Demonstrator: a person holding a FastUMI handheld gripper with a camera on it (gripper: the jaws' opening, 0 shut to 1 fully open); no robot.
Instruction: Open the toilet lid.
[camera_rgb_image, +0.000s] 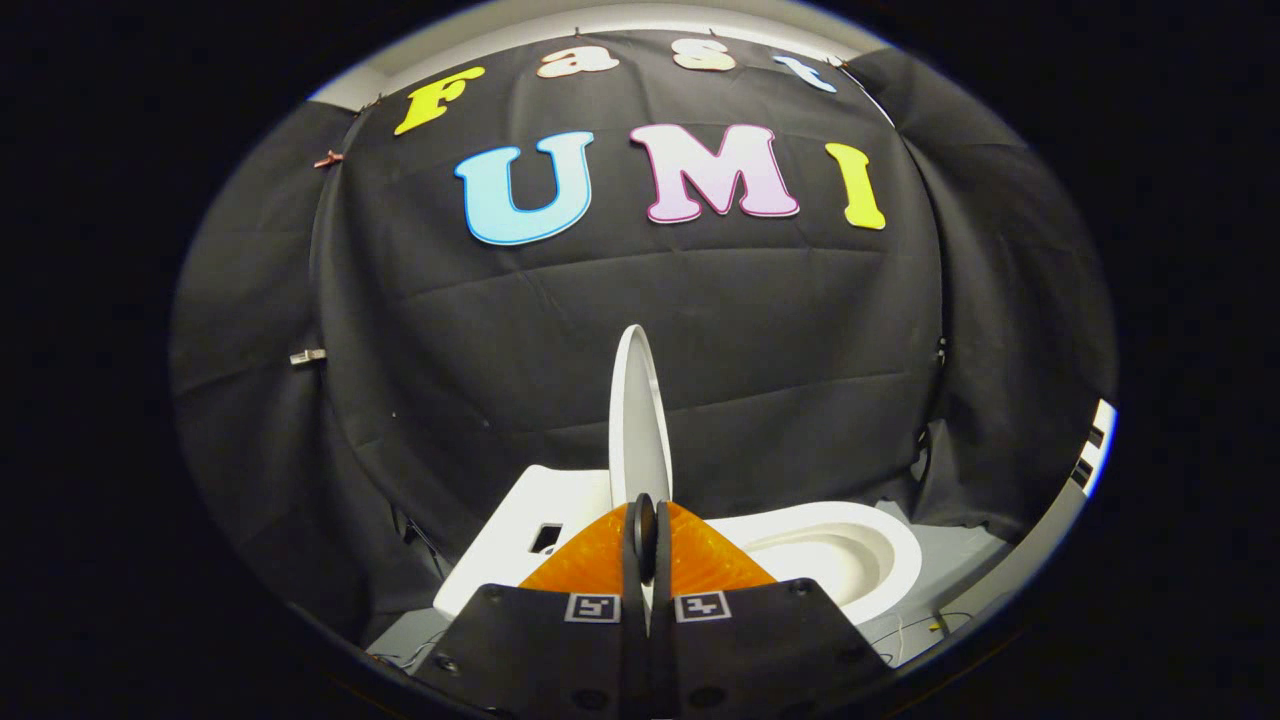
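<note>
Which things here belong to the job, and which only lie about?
For the job:
- toilet lid, upright, its edge pinched between the fingers
- hand-held gripper, shut on it
- toilet bowl, uncovered

Lying about:
- cable on the floor

I see a creased black cloth wall (800, 330) draped across the far side of the booth, folding round on the left and right. Above it runs a pale strip of ceiling (640, 18). Below, a smooth grey floor (965, 570) carries thin loose cables (925, 625).
</note>
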